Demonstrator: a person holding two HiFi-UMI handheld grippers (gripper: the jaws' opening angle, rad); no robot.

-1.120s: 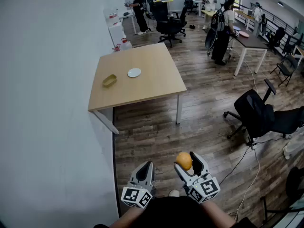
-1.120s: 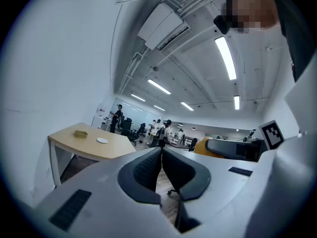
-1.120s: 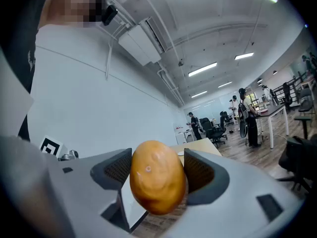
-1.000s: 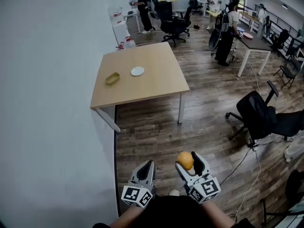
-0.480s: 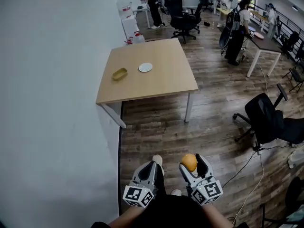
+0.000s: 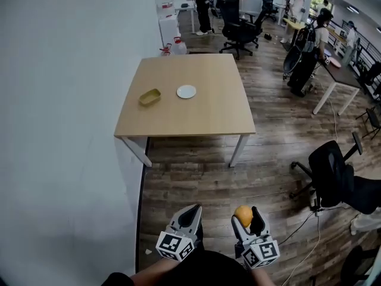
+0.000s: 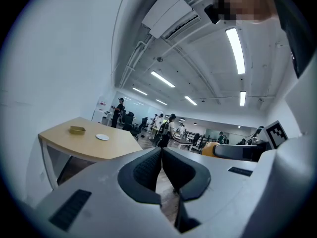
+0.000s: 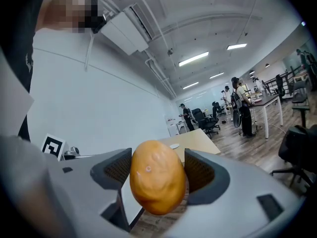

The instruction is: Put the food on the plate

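Here, a smooth, egg-shaped orange food item [image 8: 157, 176] sits clamped between the ribbed dark pads [image 8: 119, 168] of the right tool [image 6: 247, 215], held low in front of the person with its jaws pointing forward. Level beside it, the left tool [image 6: 191, 214] has its jaws pressed together on nothing. Bare plank floor [image 6: 196, 171] lies open between both tools and the pale wooden counter [image 6: 202, 118], whose left edge runs along the white wall [image 6: 59, 100]. On the counter, a small round white plate [image 6: 186, 91] lies with bare wood around it, a yellow dish [image 6: 150, 96] near it. A black office chair [image 6: 333, 168] stands off right.
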